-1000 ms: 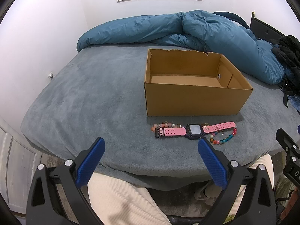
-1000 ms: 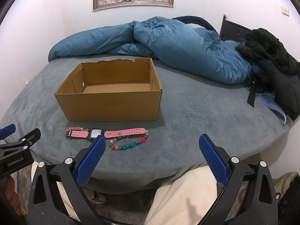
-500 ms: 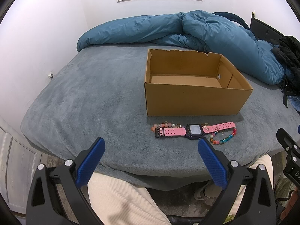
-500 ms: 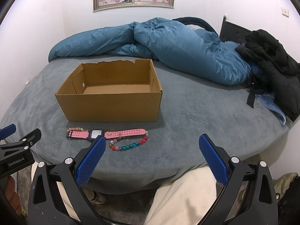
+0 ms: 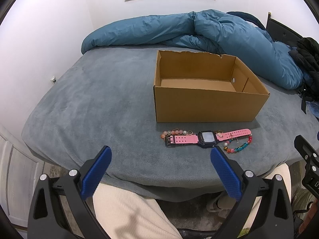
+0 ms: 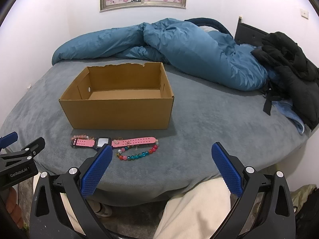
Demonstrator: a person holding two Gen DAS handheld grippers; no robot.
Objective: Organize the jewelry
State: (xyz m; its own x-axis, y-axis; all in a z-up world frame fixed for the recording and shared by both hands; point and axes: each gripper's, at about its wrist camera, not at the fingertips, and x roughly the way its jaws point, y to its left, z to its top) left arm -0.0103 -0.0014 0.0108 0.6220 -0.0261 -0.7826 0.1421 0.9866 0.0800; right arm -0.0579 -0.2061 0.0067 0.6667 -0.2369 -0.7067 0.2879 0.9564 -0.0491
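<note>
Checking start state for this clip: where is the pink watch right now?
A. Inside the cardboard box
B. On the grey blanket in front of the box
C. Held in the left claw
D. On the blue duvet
B: the pink watch lies flat on the grey blanket just in front of the cardboard box, among the bead bracelets, and both claws are open and hold nothing.
</note>
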